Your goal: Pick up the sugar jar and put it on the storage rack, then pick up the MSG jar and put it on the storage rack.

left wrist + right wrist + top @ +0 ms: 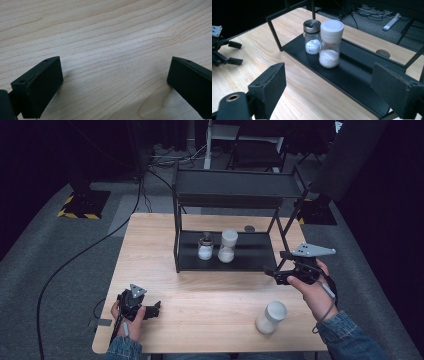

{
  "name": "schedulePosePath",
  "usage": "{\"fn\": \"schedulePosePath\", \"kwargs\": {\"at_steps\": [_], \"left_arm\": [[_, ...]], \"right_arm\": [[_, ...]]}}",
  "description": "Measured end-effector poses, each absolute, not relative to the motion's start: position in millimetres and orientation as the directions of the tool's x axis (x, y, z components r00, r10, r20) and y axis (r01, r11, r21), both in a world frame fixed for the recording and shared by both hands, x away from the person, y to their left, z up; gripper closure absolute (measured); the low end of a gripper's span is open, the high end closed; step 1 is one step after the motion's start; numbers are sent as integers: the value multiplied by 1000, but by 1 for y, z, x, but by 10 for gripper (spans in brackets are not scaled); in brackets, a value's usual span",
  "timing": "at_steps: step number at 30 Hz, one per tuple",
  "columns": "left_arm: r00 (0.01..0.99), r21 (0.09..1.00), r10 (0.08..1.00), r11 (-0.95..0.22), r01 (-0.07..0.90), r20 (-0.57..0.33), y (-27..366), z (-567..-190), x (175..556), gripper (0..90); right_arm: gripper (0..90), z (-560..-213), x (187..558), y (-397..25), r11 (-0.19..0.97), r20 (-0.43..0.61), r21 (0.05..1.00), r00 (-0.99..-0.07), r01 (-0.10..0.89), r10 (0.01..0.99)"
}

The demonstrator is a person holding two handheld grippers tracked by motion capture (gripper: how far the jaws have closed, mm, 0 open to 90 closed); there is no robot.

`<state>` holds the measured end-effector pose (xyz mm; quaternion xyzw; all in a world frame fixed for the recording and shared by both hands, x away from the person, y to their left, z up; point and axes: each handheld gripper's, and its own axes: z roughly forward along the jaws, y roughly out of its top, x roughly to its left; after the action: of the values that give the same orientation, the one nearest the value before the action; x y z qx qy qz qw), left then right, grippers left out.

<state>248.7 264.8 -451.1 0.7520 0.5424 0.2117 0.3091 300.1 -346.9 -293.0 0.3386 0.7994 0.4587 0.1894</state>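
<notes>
High view: right hand-held gripper (274,271), jaws spread and empty, is held at the front right corner of the black shelf rack (260,261). On its lower shelf, a white-capped jar (228,246) and a metal-capped shaker (205,248) are stood touching. Left hand-held gripper (156,308), spread, is rested on the tabletop (200,295). A further white-lidded jar (270,317) is stood near the front edge.

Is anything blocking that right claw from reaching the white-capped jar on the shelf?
Nothing visible does. The right gripper is open, facing the white-capped jar across bare shelf; the metal-capped shaker stands just beside and behind it.
</notes>
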Motion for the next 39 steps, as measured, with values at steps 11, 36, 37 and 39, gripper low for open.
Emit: {"fn": "schedulePosePath", "kwargs": {"at_steps": [11, 36, 37, 39], "left_arm": [[321, 695, 947, -220, 684, -17, 265, -451, 249, 3], [321, 695, 947, -220, 684, -17, 265, -451, 249, 3], [321, 695, 947, -220, 685, -17, 265, -451, 249, 2], [321, 695, 947, -220, 685, -17, 265, -451, 249, 2]], "right_arm": [[128, -305, 280, -352, 346, 26, 860, -709, 375, 705], [132, -341, 251, -356, 326, 50, 864, -710, 384, 703], [132, -343, 250, -357, 326, 52, 863, -710, 385, 703], [132, -346, 248, -357, 331, 48, 862, -711, 384, 701]]}}
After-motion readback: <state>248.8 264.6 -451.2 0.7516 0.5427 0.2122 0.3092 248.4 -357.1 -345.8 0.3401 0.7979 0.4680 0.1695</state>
